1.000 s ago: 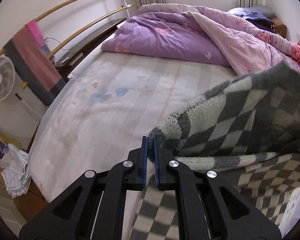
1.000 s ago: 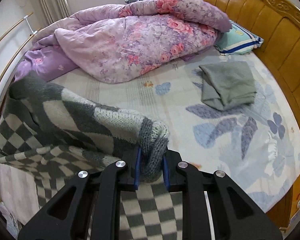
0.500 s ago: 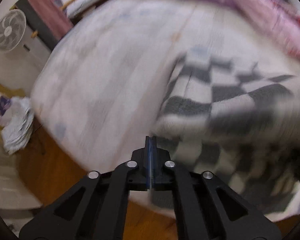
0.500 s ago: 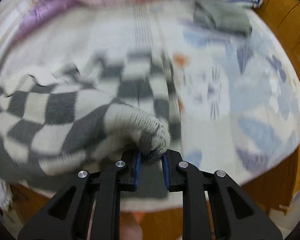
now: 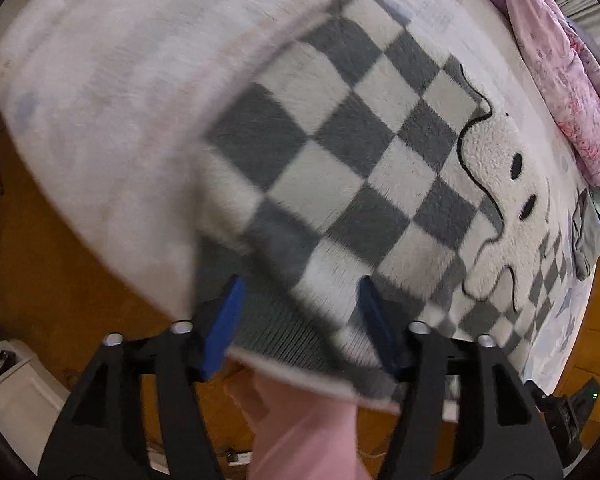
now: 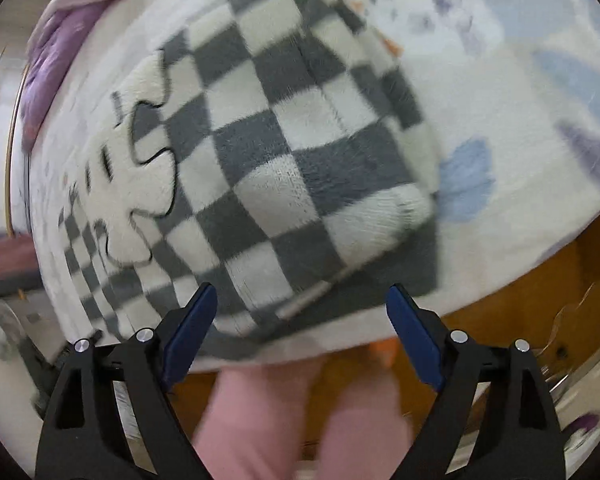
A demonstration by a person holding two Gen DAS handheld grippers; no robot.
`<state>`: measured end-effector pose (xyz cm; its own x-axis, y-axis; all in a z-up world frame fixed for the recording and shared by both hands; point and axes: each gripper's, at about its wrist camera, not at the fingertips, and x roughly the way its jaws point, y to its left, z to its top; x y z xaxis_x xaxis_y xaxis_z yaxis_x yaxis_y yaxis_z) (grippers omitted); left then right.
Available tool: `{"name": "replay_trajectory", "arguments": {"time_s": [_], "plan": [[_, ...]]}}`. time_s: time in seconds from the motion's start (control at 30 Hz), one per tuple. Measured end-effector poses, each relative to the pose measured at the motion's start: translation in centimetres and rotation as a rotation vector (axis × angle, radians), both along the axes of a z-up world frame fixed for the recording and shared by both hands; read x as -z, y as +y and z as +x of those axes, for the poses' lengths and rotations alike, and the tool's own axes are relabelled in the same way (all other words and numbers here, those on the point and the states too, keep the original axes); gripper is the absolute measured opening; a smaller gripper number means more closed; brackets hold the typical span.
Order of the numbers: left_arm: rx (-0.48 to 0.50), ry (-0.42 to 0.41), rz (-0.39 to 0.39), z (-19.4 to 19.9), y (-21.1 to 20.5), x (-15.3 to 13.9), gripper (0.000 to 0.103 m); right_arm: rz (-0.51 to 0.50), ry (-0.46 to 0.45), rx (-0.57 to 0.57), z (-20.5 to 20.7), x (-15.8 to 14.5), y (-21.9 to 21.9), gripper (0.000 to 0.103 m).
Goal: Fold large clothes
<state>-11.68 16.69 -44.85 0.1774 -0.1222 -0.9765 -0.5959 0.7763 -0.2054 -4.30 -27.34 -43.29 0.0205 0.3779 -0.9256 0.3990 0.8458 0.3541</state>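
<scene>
Bed (image 5: 112,92) with pale printed sheet; checked sweater (image 5: 340,152) spread flat at its near edge.

The sweater's grey ribbed hem hangs a little past the bed's edge, over orange-brown floor (image 5: 40,248). Bare sheet lies open to the sweater's left in the left view and to its right (image 6: 520,120) in the right view. A pink quilt (image 5: 560,72) is bunched along the far side, well apart from the sweater. The left gripper (image 5: 300,312) stands wide open, blue pads either side of the hem, gripping nothing. The right gripper (image 6: 300,320) is likewise wide open at the hem, holding nothing. Whether any pad touches the fabric cannot be told; both views are blurred.
</scene>
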Motion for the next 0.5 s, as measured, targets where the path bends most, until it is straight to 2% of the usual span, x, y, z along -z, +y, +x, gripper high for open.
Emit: {"name": "replay_trajectory", "arguments": {"time_s": [0.07, 0.1, 0.13, 0.17, 0.2, 0.23, 0.3, 0.37, 0.43, 0.5], "plan": [[-0.019, 0.05, 0.015, 1.3, -0.1, 1.9, 0.072, 0.024, 0.053, 0.09, 0.7, 3.1, 0.1, 0.083], [-0.048, 0.058, -0.006, 1.9, 0.0, 2.8, 0.063, 0.022, 0.075, 0.13, 0.9, 4.4, 0.1, 0.078], [-0.075, 0.058, -0.009, 2.1, 0.1, 3.3, 0.033, 0.024, 0.083, 0.157, 0.8, 5.0, 0.2, 0.05], [-0.082, 0.081, 0.017, 2.4, 0.1, 3.5, 0.018, 0.04, 0.085, 0.192, 1.0, 5.5, 0.2, 0.036], [-0.058, 0.116, 0.039, 2.7, 0.1, 3.6, 0.013, 0.037, 0.096, 0.208, 1.2, 5.6, 0.1, 0.017], [-0.029, 0.109, 0.036, 2.7, 0.0, 3.1, 0.011, 0.036, 0.113, 0.231, 1.0, 5.3, 0.0, 0.014], [0.042, 0.086, 0.061, 2.2, -0.4, 1.4, 0.011, 0.033, 0.124, 0.242, 0.6, 4.0, -0.5, 0.012], [0.096, 0.087, 0.099, 1.2, -0.7, 0.6, 0.01, -0.03, 0.13, 0.201, 0.2, 2.7, -0.9, 0.012], [0.094, 0.124, 0.084, -0.3, -0.6, 1.4, 0.01, -0.063, 0.151, 0.206, -0.3, 3.0, -1.6, 0.012], [0.075, 0.149, 0.066, -0.8, -0.6, 2.7, 0.01, -0.083, 0.201, 0.235, -0.6, 4.6, -2.2, 0.012]]}}
